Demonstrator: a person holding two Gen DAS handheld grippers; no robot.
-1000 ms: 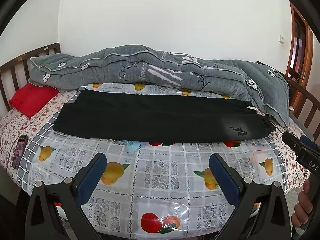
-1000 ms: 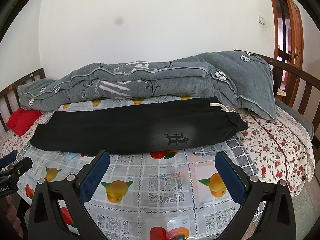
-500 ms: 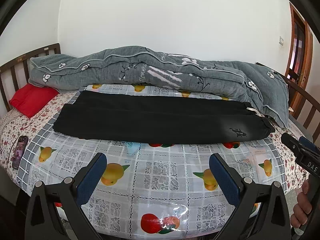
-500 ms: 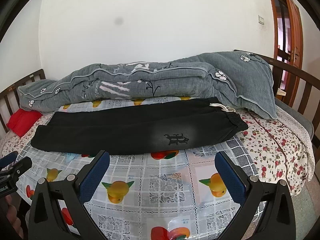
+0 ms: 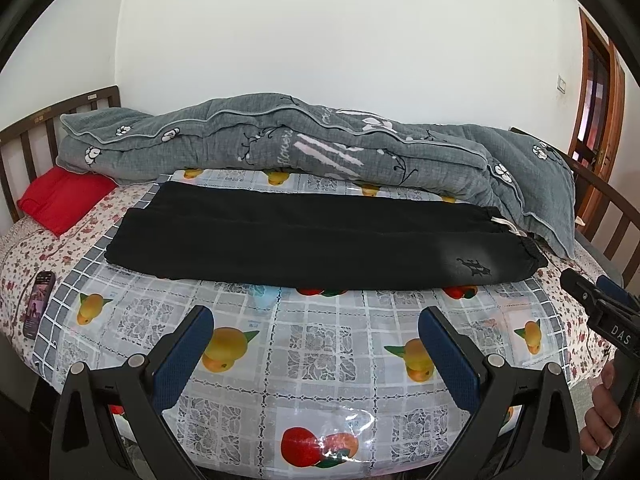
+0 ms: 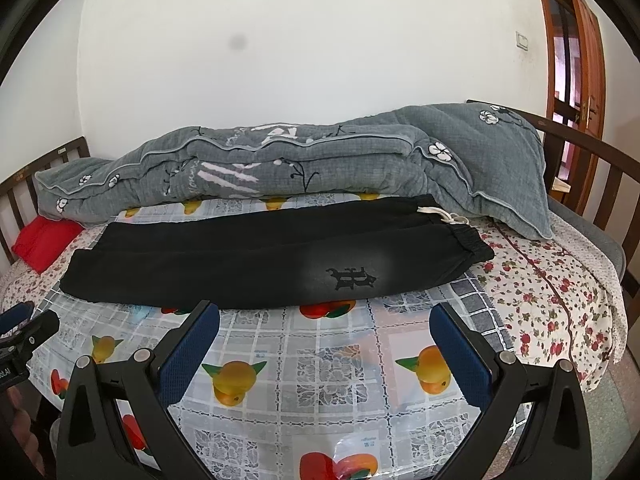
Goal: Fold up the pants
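Note:
Black pants [image 5: 304, 236] lie flat across the bed, legs together, cuffs at the left and waistband with a white drawstring at the right. They also show in the right wrist view [image 6: 264, 260], with a dark logo on a faded patch near the waist. My left gripper [image 5: 316, 340] is open and empty, hovering over the fruit-print sheet in front of the pants. My right gripper [image 6: 326, 338] is open and empty, also short of the pants' near edge.
A rolled grey quilt [image 5: 304, 148] lies behind the pants along the wall. A red pillow [image 5: 60, 196] sits at the far left. A phone [image 5: 38, 304] lies on the bed's left edge. Wooden rails [image 6: 592, 168] bound the right end.
Both grippers have edged slightly closer to the bed; the pants have not moved. Both stay open.

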